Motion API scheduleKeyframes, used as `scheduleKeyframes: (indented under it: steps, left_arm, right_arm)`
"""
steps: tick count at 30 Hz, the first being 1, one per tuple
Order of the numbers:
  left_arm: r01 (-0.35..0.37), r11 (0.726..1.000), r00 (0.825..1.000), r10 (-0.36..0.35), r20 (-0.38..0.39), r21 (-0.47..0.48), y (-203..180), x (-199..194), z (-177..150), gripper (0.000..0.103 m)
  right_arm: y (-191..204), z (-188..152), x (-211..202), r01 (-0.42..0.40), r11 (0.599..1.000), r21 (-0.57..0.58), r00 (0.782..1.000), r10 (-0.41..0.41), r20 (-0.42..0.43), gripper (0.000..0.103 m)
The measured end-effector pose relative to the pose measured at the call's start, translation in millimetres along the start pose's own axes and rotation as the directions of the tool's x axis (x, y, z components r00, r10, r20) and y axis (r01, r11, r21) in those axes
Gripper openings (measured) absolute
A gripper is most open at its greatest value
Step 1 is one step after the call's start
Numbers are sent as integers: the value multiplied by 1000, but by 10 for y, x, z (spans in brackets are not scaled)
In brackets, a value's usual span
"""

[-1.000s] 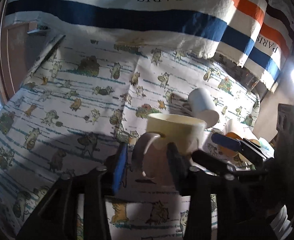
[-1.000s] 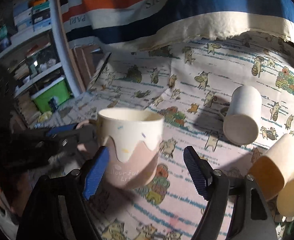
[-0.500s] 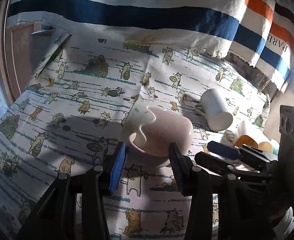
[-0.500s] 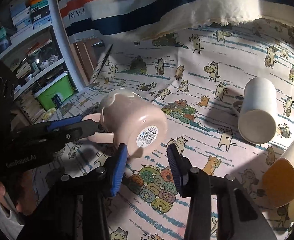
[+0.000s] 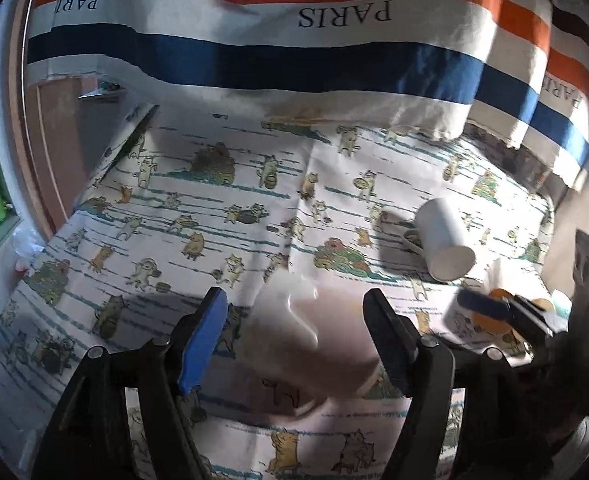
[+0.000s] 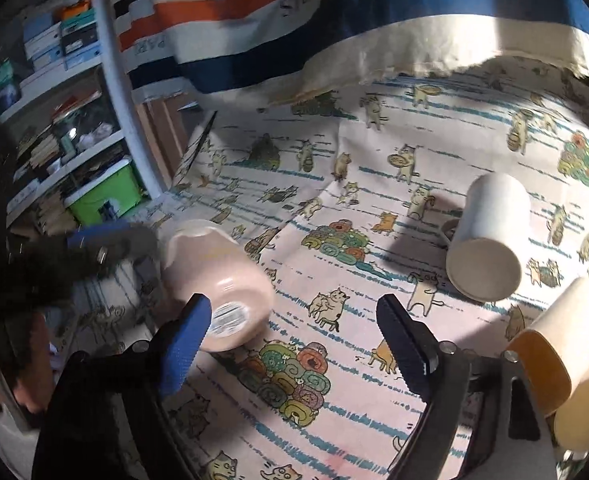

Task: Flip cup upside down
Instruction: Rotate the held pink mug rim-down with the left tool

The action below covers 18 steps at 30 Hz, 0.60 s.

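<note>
The pink and cream mug [image 6: 218, 280] is tipped over, its base with a round sticker facing the right wrist camera. It is blurred in the left wrist view [image 5: 306, 340], between the spread fingers. My left gripper [image 5: 294, 344] is open around the mug; I cannot tell whether it touches it. In the right wrist view its dark fingers [image 6: 106, 240] reach to the mug's left side. My right gripper [image 6: 294, 344] is open and empty, its left finger in front of the mug's base.
A white mug [image 6: 490, 236] lies on its side on the cat-print cloth [image 6: 374, 184], also in the left wrist view [image 5: 446, 240]. An orange cup [image 6: 550, 348] and a cream cup [image 6: 586, 408] lie at the right. A striped PARIS cloth [image 5: 294, 40] hangs behind. Shelves [image 6: 54, 120] stand left.
The mug has turned from upright to tipped over with its base up and toward the right camera. Both grippers have opened wide; the left held the handle before.
</note>
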<state>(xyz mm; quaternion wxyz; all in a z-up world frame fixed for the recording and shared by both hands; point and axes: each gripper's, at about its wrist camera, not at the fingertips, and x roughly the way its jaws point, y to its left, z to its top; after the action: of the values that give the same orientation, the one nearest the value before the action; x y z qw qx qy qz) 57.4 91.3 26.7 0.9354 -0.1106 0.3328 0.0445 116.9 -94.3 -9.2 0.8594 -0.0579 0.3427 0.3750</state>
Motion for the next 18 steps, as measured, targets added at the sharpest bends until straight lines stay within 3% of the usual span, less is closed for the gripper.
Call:
scheduleKeyframes:
  steps: [5, 8, 12, 18]
  left_arm:
    - [-32, 999, 999, 31, -25, -23, 74, 32, -123, 67]
    - [-54, 998, 998, 53, -24, -27, 119, 7, -238, 67]
    - [-62, 998, 997, 61, -46, -24, 155, 80, -266, 67]
    - [-19, 999, 998, 16, -60, -38, 163, 129, -226, 66]
  right_arm:
    - [146, 41, 116, -95, 993, -67, 995, 94, -17, 86]
    - [316, 87, 194, -158, 975, -159, 987, 154, -37, 92]
    - [505, 107, 373, -139, 958, -253, 990, 127, -62, 97]
    - [597, 58, 649, -152, 953, -264, 986, 128, -106, 97]
